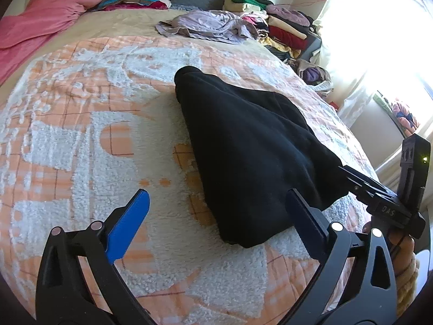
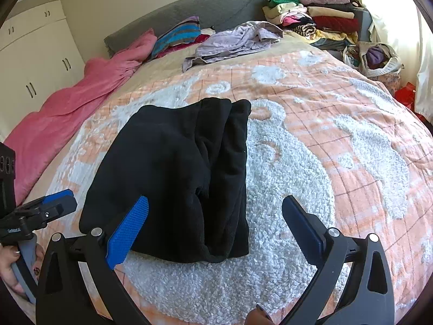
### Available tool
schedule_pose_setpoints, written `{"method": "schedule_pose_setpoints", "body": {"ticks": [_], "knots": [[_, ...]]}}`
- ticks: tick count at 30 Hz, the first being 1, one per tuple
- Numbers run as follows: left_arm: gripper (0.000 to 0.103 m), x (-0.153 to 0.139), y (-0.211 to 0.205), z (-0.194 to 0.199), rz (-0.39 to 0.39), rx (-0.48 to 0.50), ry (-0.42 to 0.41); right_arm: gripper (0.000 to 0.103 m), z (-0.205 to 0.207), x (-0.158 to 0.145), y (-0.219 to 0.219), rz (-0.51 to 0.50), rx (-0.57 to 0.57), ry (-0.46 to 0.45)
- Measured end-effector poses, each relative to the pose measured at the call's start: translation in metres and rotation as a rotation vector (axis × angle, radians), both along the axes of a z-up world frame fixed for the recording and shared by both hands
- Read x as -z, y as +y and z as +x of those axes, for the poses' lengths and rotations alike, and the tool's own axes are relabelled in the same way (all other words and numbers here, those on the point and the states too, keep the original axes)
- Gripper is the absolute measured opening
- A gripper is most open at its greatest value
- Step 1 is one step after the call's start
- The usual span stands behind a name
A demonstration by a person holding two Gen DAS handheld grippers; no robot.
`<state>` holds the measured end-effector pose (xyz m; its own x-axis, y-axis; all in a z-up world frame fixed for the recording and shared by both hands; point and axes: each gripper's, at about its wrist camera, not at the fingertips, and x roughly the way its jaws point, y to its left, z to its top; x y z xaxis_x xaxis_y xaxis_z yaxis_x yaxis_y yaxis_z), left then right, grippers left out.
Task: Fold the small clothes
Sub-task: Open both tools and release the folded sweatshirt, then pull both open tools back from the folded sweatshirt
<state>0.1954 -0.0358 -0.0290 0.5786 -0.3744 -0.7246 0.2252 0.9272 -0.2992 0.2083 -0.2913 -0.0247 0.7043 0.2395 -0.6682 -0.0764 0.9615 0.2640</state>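
The left hand-held gripper (image 1: 216,211) is spread wide and released, at the near left corner of the folded black garment (image 2: 173,176). This garment lies on the bed's orange-white blanket (image 2: 338,135). The right hand-held gripper (image 2: 215,216) stands released at the garment's near edge, grasping nothing.

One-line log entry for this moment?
left gripper: open, empty | right gripper: open, empty | black garment: folded, lying on bedspread
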Motion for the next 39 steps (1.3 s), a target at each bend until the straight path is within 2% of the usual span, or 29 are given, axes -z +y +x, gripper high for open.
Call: {"method": "schedule_pose_setpoints", "body": {"ticks": [9, 17, 30, 39], "knots": [[0.093, -0.004, 0.004, -0.003, 0.005, -0.005, -0.01, 0.098, -0.009, -0.011, 0.006, -0.023, 0.006, -0.034], [0.093, -0.022, 0.01, -0.02, 0.021, -0.004, -0.071, 0.098, -0.035, -0.03, 0.01, -0.009, 0.031, -0.102], [0.093, -0.04, 0.027, -0.08, 0.056, 0.009, -0.179, 0.098, -0.103, -0.054, 0.04, -0.071, 0.028, -0.225], [0.093, -0.034, 0.028, -0.121, 0.1, 0.037, -0.213, 0.098, -0.147, -0.05, 0.06, -0.101, 0.062, -0.275]]}}
